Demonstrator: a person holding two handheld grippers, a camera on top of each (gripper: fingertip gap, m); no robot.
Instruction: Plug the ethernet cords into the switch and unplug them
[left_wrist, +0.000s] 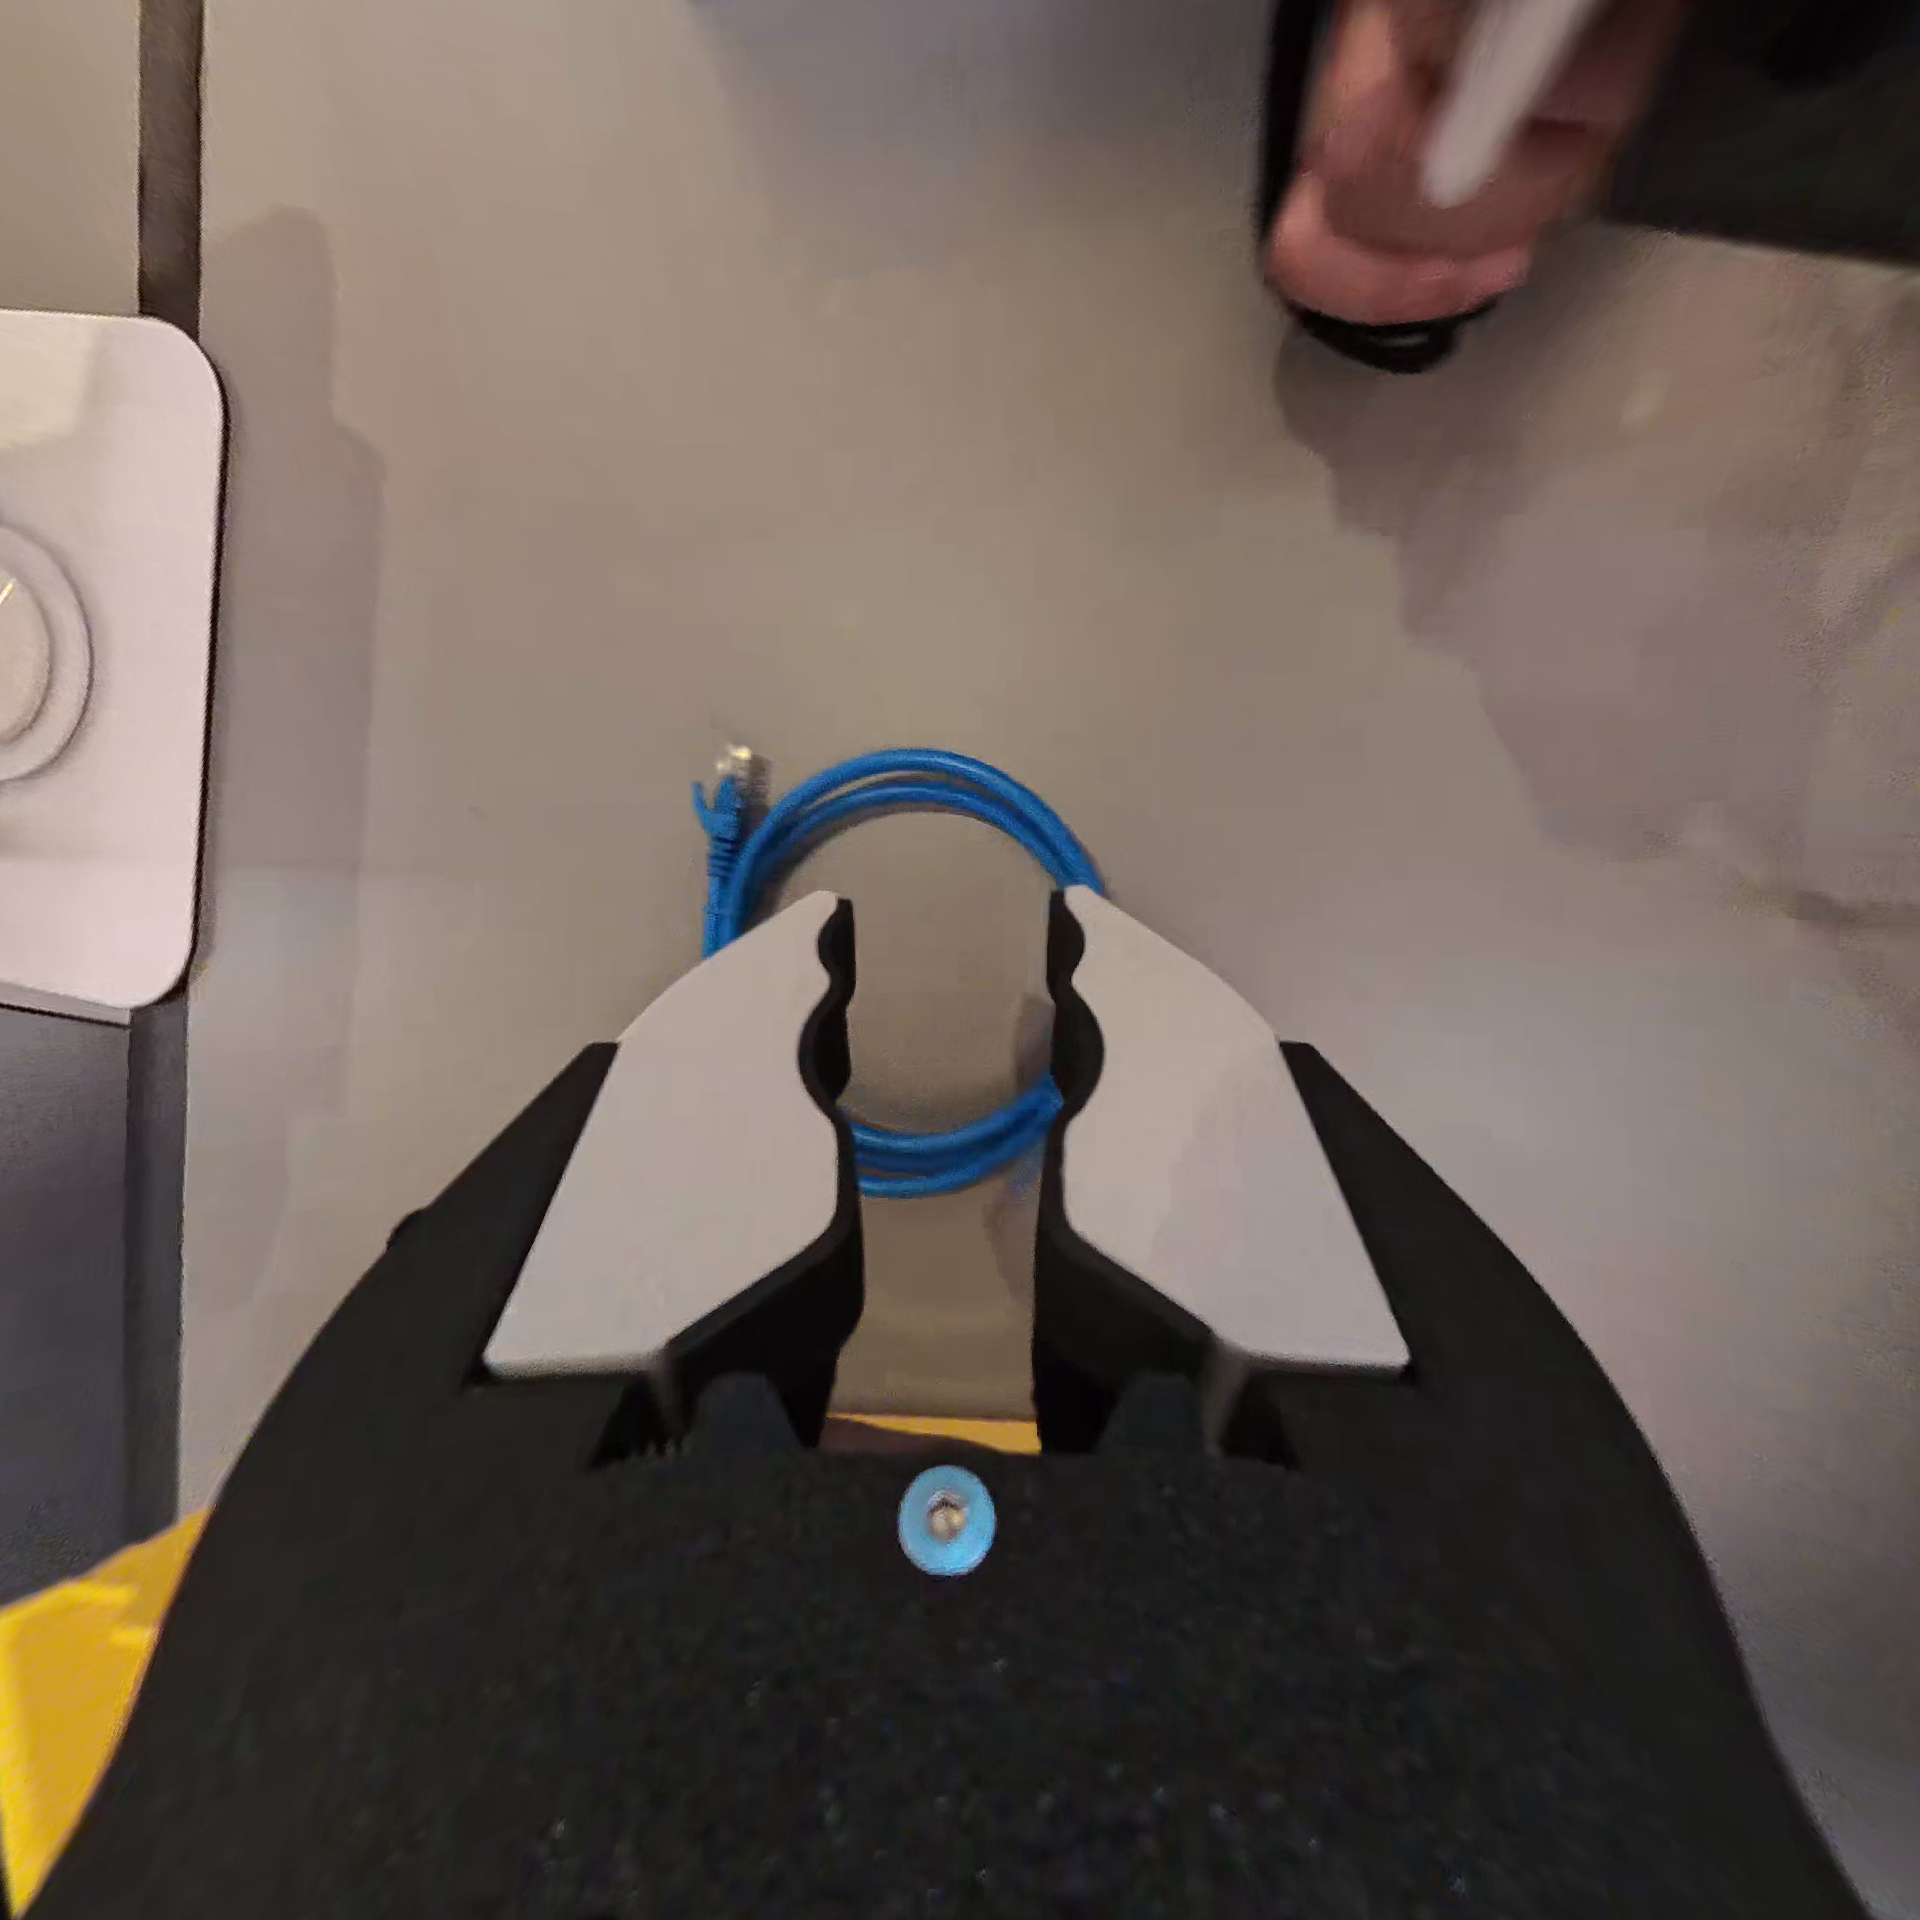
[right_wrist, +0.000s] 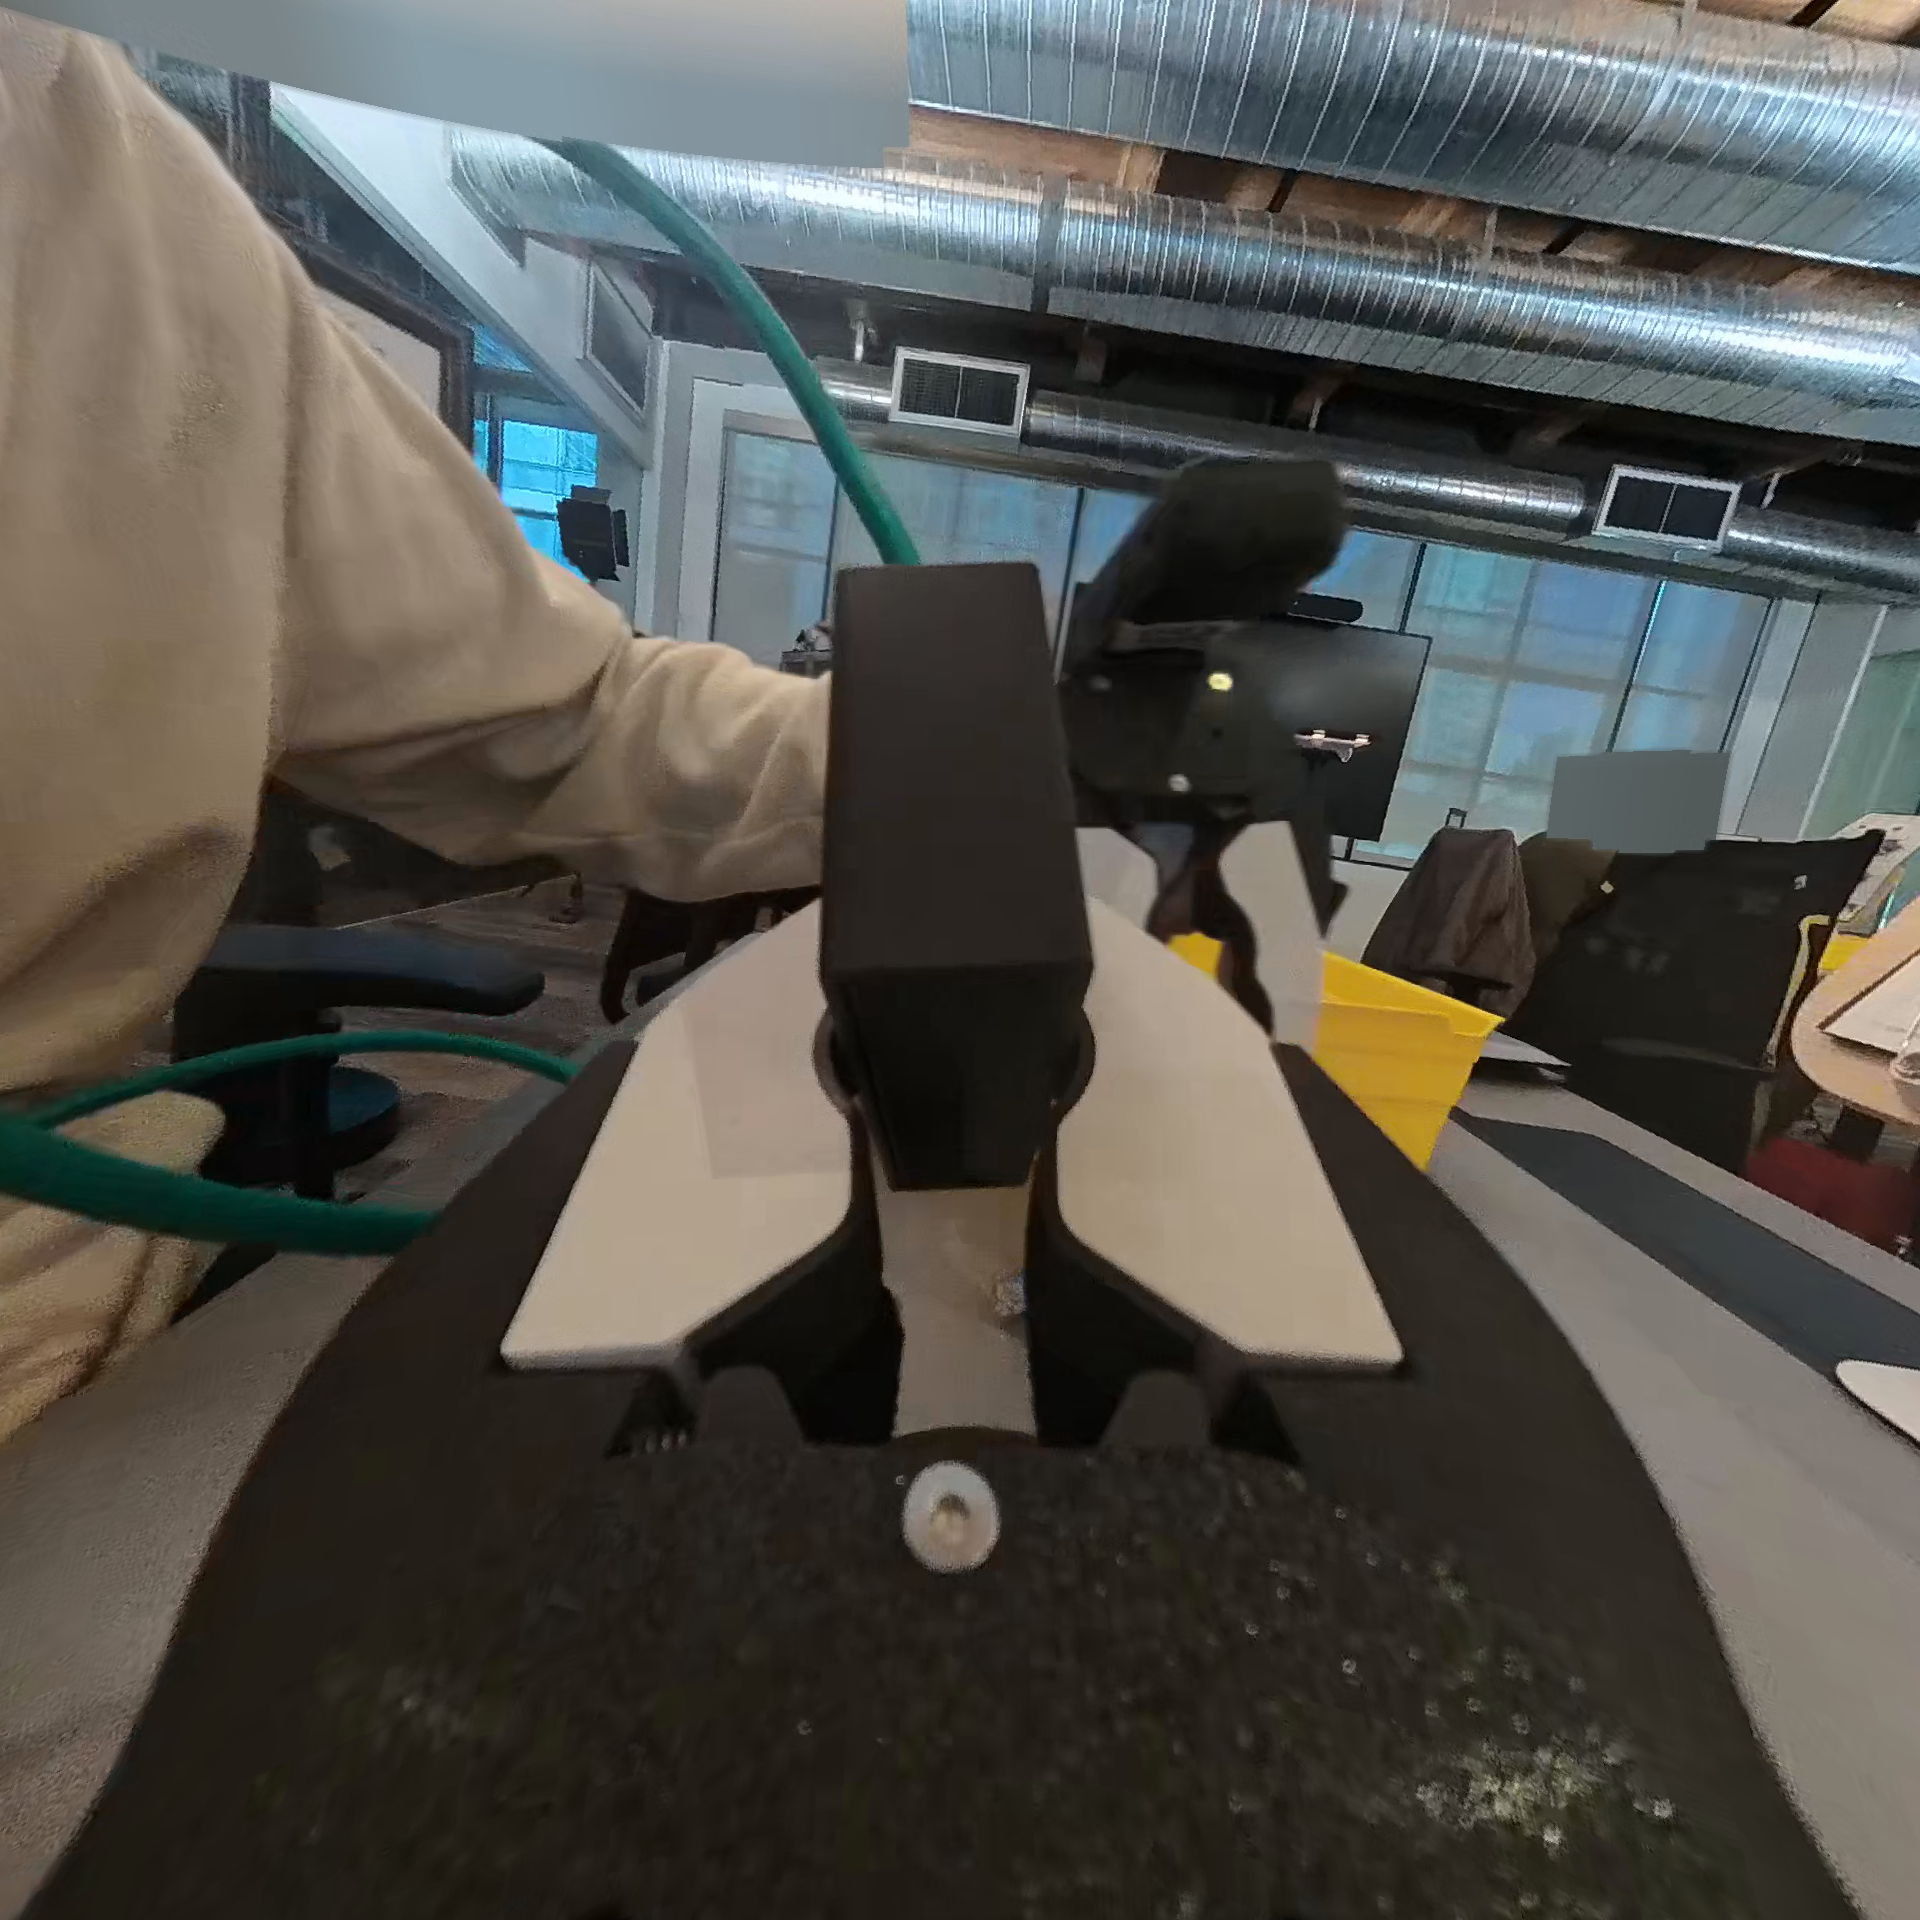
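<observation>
In the left wrist view, my left gripper (left_wrist: 951, 920) is open and empty. It hangs over a coiled blue ethernet cord (left_wrist: 914, 774) that lies on the grey table (left_wrist: 727, 468), with the cord's clear plug (left_wrist: 736, 771) at the coil's left. In the right wrist view, my right gripper (right_wrist: 951, 935) is shut on a black box-shaped switch (right_wrist: 945, 790) and holds it upright above the table. A green ethernet cord (right_wrist: 800, 374) arcs up from behind the switch. I cannot tell whether it is plugged in. The left gripper (right_wrist: 1195, 894) also shows behind the switch, pointing down.
A white flat device (left_wrist: 114, 665) sits at the table's left edge. A blurred hand with the other gripper (left_wrist: 1434, 177) is at the top right. A yellow bin (right_wrist: 1392, 1049) stands on the table's far side. A person's cream sleeve (right_wrist: 260, 623) fills the left.
</observation>
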